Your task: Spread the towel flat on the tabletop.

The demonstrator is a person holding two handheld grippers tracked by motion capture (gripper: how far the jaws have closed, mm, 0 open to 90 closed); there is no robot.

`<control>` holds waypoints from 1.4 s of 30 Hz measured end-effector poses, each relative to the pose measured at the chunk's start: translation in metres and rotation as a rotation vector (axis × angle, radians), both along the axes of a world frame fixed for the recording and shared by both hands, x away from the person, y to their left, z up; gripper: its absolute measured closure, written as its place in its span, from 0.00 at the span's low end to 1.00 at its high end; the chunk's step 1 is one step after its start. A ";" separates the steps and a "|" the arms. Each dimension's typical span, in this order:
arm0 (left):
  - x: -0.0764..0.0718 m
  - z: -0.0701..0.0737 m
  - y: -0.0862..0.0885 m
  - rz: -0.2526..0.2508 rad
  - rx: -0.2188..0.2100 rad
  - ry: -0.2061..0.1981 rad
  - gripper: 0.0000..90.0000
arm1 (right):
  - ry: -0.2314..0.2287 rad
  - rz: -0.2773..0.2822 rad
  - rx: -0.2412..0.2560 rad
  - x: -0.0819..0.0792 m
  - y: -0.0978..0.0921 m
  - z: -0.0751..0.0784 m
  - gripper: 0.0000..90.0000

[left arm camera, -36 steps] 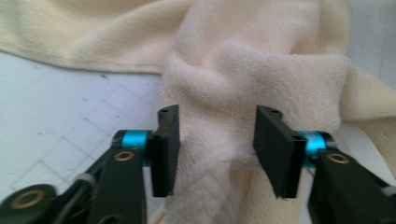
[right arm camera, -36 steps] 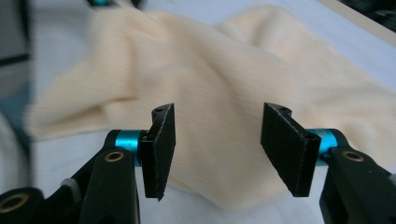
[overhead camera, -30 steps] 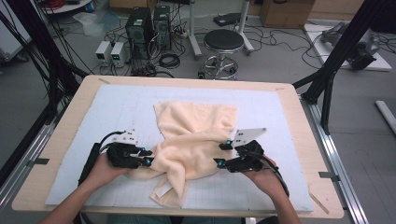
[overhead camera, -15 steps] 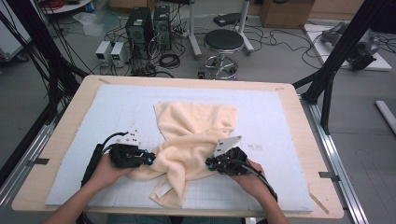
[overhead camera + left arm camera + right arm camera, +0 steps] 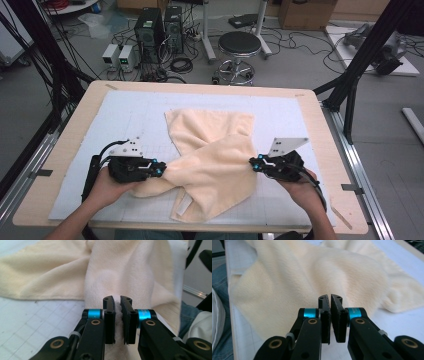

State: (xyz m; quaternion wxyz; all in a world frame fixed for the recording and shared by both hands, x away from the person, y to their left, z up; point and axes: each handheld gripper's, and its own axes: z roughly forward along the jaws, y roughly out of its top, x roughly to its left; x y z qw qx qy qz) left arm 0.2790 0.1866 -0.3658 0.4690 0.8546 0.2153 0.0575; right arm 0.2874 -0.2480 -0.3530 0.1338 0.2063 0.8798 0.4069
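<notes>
Left gripper [image 5: 118, 315] pinches the soft, floppy cream towel [image 5: 215, 160], right gripper [image 5: 330, 315] nips its far edge; grab corners, it sags.

I am holding my left gripper [image 5: 161, 169] low over the near left of the table, my left hand [image 5: 107, 182] wrapped around its body and the forearm coming in from the bottom edge. Its jaws are pointing right and pinching cloth between them. My right gripper [image 5: 253, 163] is mirroring it, pointing left, my right hand [image 5: 300, 184] gripping from behind. Its jaws are standing nearly together, a thin gap between them.
</notes>
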 end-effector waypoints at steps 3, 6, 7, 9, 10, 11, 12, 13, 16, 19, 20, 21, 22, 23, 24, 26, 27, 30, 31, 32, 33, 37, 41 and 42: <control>-0.006 -0.001 -0.006 -0.034 0.025 -0.003 0.91 | 0.037 0.016 0.024 -0.001 -0.011 0.000 0.96; -0.005 -0.003 -0.007 -0.061 0.019 0.005 0.81 | 0.077 0.043 -0.012 -0.001 -0.010 -0.008 0.93; -0.003 -0.003 -0.006 -0.058 0.008 0.010 0.77 | 0.081 0.046 0.003 -0.001 -0.009 -0.010 0.90; 0.003 -0.002 -0.006 -0.045 -0.004 0.009 0.70 | 0.075 0.030 0.039 0.002 -0.008 -0.010 0.80; 0.007 -0.003 -0.007 -0.038 -0.003 0.008 0.68 | 0.082 0.031 0.056 0.004 -0.006 -0.010 0.78; 0.011 -0.004 -0.009 -0.026 0.001 0.003 0.67 | 0.084 0.033 0.060 0.007 -0.004 -0.010 0.73; 0.015 -0.007 -0.011 -0.015 0.010 0.007 0.66 | 0.078 0.020 0.044 0.008 0.001 -0.011 0.69; 0.022 -0.011 -0.015 -0.004 0.019 0.022 0.65 | 0.072 0.015 0.034 0.011 0.004 -0.013 0.67; 0.035 -0.022 -0.025 0.008 0.051 0.039 0.63 | 0.024 -0.029 0.000 0.019 0.012 -0.016 0.60; 0.048 -0.034 -0.038 0.001 0.068 0.076 0.62 | -0.043 -0.085 0.048 0.026 0.011 -0.011 0.57; 0.052 -0.037 -0.041 -0.005 0.079 0.094 0.63 | -0.055 -0.087 0.051 0.031 0.011 -0.009 0.55; 0.055 -0.041 -0.045 -0.010 0.078 0.123 0.65 | -0.055 -0.097 0.052 0.036 0.012 -0.009 0.54; 0.057 -0.044 -0.048 -0.026 0.090 0.141 0.71 | -0.047 -0.094 0.046 0.041 0.014 -0.009 0.54; 0.056 -0.046 -0.050 -0.033 0.100 0.149 0.79 | -0.038 -0.092 0.031 0.047 0.016 -0.011 0.53; 0.055 -0.046 -0.051 -0.047 0.103 0.151 0.85 | -0.027 -0.091 0.011 0.051 0.019 -0.014 0.55; 0.049 -0.045 -0.050 -0.076 0.114 0.136 0.91 | 0.014 -0.053 -0.015 0.058 0.024 -0.021 0.69; 0.044 -0.043 -0.049 -0.081 0.119 0.127 0.92 | 0.033 -0.042 -0.030 0.058 0.025 -0.023 0.80; 0.033 -0.039 -0.041 -0.078 0.106 0.107 0.93 | 0.065 0.026 -0.053 0.050 0.027 -0.025 0.89; 0.029 -0.037 -0.036 -0.078 0.097 0.100 0.93 | 0.065 0.042 -0.050 0.044 0.027 -0.024 0.89; 0.024 -0.034 -0.032 -0.072 0.085 0.095 0.94 | 0.066 0.057 -0.050 0.038 0.027 -0.023 0.89; 0.018 -0.031 -0.025 -0.072 0.071 0.088 0.94 | 0.066 0.072 -0.059 0.032 0.027 -0.023 0.89; 0.000 -0.019 -0.009 -0.079 0.036 0.067 0.94 | 0.102 0.115 -0.082 0.011 0.026 -0.028 0.89; -0.012 -0.011 -0.009 -0.115 0.020 0.057 0.93 | 0.129 0.152 -0.105 -0.001 0.027 -0.034 0.86; -0.011 -0.010 -0.010 -0.109 0.011 0.050 0.91 | 0.122 0.158 -0.104 -0.003 0.027 -0.033 0.81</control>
